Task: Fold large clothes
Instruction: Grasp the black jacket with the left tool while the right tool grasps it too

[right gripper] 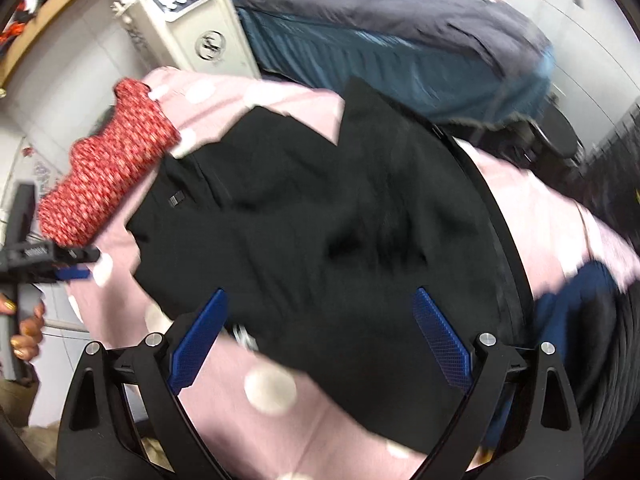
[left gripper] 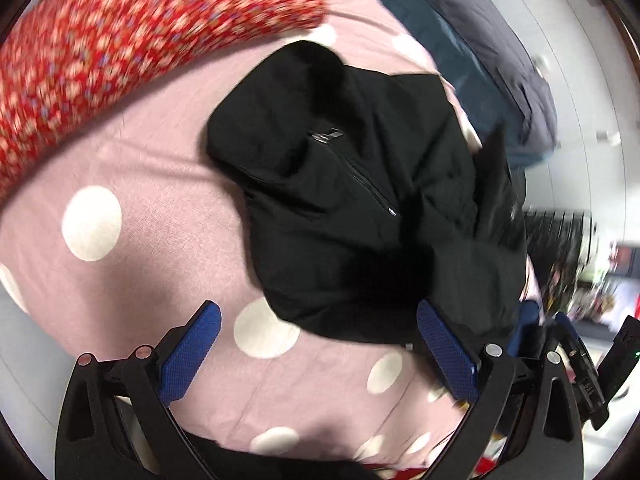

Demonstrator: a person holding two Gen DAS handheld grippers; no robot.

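Observation:
A black zip jacket (left gripper: 360,200) lies rumpled on a pink bedsheet with white dots (left gripper: 132,264). My left gripper (left gripper: 320,324) is open and empty, its blue fingers just short of the jacket's near hem. In the right wrist view the jacket (right gripper: 320,220) spreads across the sheet (right gripper: 304,440). My right gripper (right gripper: 320,312) is open and empty, hovering over the jacket's near edge. The left gripper's body (right gripper: 36,256) shows at the far left of the right wrist view, and the right gripper (left gripper: 568,344) shows at the lower right of the left wrist view.
A red floral cushion (left gripper: 120,48) lies at the far left of the bed, also in the right wrist view (right gripper: 104,172). A grey-and-teal bedding pile (right gripper: 400,40) lies beyond. A white heater (right gripper: 188,20) stands behind the bed. Another dark garment (right gripper: 592,320) lies at right.

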